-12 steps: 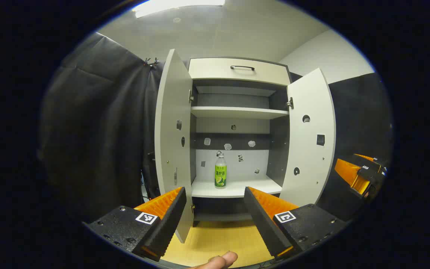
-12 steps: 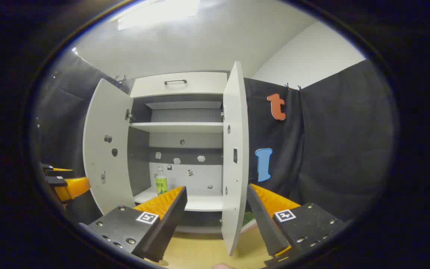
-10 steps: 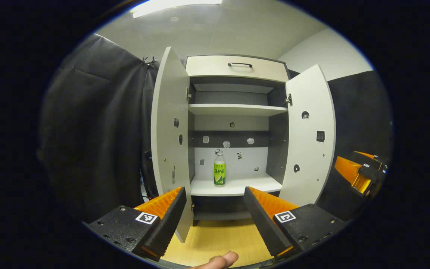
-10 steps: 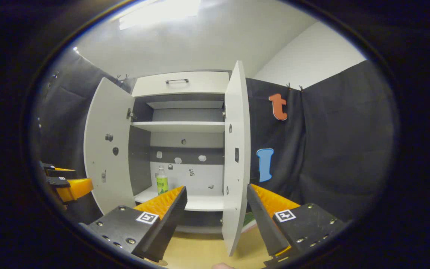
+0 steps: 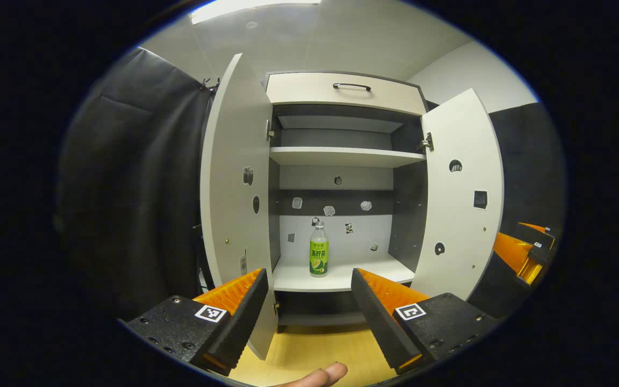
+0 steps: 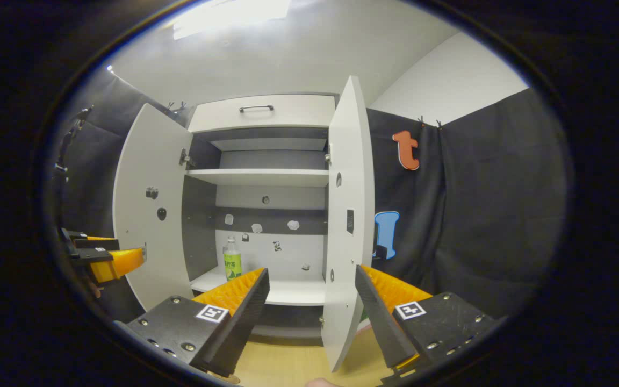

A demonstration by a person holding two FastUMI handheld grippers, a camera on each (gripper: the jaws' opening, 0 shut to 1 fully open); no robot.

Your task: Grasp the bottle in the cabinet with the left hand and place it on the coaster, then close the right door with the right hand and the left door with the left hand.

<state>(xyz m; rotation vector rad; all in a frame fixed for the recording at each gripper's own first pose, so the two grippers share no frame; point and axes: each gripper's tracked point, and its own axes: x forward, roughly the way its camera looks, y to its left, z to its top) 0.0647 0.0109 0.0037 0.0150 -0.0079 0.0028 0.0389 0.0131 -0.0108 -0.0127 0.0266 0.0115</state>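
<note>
Bottle [image 5: 318, 250] upright on cabinet's lower shelf [image 5: 342, 274], alone, toward its left half; upper shelf [image 5: 344, 156] bare. Left door [image 5: 234, 183] and right door [image 5: 462, 193] both swung open. Left tongs [image 5: 307, 309] apart, short of the bottle. Right tongs [image 6: 309, 309] apart, straddling right door's edge, not touching.
</note>
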